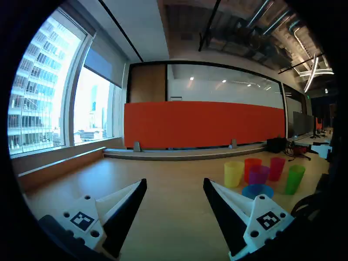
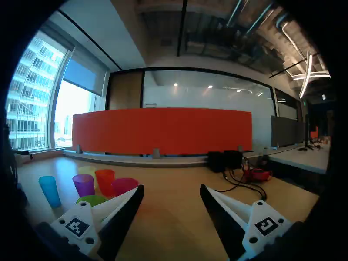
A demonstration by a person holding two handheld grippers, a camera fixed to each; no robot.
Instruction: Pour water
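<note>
Several coloured plastic cups stand in a cluster on the wooden table (image 1: 174, 217). In the left gripper view they sit to the right of my fingers: a yellow cup (image 1: 233, 173), a purple cup (image 1: 259, 174), a green cup (image 1: 295, 178) and a low blue cup (image 1: 257, 190) nearest. My left gripper (image 1: 174, 182) is open and holds nothing. In the right gripper view the cluster lies to the left: a blue cup (image 2: 49, 190), a purple cup (image 2: 84, 184), an orange cup (image 2: 105, 181) and a green cup (image 2: 93, 200) partly behind the left finger. My right gripper (image 2: 172, 188) is open, with nothing between its fingers.
An orange partition (image 1: 204, 124) closes the table's far edge. Large windows (image 1: 43, 95) run along the left side. Black boxes and tangled cables (image 2: 243, 174) lie on the table at the right. Another desk (image 2: 304, 158) stands farther right.
</note>
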